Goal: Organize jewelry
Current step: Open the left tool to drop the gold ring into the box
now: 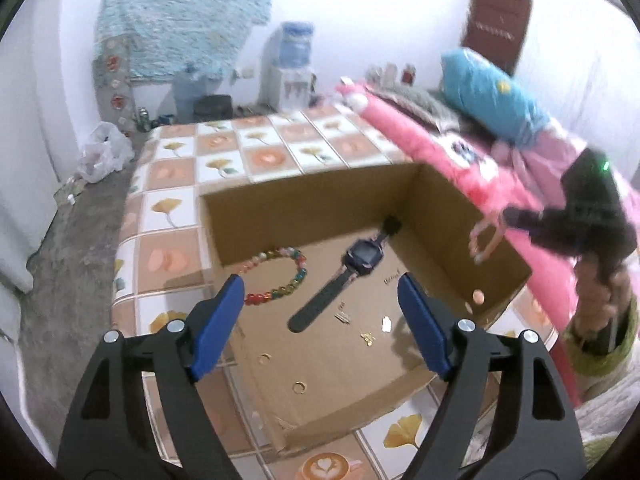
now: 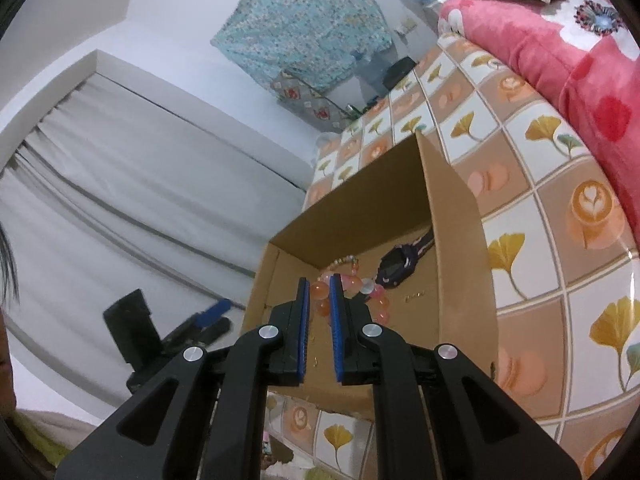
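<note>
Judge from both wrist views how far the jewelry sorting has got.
Done: the watch and multicoloured bead bracelet lie in the cardboard box. In hand: the right gripper pinches a pink bead bracelet over it. The left gripper is open, empty. Left: releasing the pink one.

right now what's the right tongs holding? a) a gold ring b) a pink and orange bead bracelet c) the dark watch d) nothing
b: in the right wrist view the right tongs pinch the pink and orange bead bracelet over the cardboard box, while the dark watch lies loose on the box floor.
</note>
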Tool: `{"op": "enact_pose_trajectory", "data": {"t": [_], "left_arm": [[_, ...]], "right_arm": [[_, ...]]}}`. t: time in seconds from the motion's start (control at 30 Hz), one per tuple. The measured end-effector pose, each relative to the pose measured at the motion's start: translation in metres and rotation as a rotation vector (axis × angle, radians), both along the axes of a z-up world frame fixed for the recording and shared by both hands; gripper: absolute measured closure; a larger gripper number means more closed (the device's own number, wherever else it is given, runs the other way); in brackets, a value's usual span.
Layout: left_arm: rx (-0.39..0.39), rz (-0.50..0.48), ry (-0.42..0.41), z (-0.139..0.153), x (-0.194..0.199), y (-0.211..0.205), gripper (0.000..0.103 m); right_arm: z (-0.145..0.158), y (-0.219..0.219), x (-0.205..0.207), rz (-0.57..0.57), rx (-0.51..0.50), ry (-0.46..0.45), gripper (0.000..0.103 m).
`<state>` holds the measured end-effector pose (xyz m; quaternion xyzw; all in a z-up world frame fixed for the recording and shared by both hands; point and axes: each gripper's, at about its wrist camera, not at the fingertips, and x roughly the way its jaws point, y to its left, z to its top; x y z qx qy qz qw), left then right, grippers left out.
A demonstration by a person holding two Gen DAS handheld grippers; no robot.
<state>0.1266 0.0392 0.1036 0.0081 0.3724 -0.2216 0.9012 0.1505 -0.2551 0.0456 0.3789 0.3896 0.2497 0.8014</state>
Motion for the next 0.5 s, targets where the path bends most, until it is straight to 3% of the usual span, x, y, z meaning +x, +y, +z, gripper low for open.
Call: {"op": "enact_pose_trajectory", "data": {"t": [0.27,0.5], "left_arm": [[-0.056,0.132,-0.028,-0.002,-0.011,0.051,0.024],[-0.115,0.171,-0.009,-0.016,-0.011,0.076,0.023]], "right_arm": [[-0.012,0.029,0.019,0.062,-0.057,0.111,0.093],[-0.016,0.049,0.025,0.098,-0.192,0.208,0.093]]}}
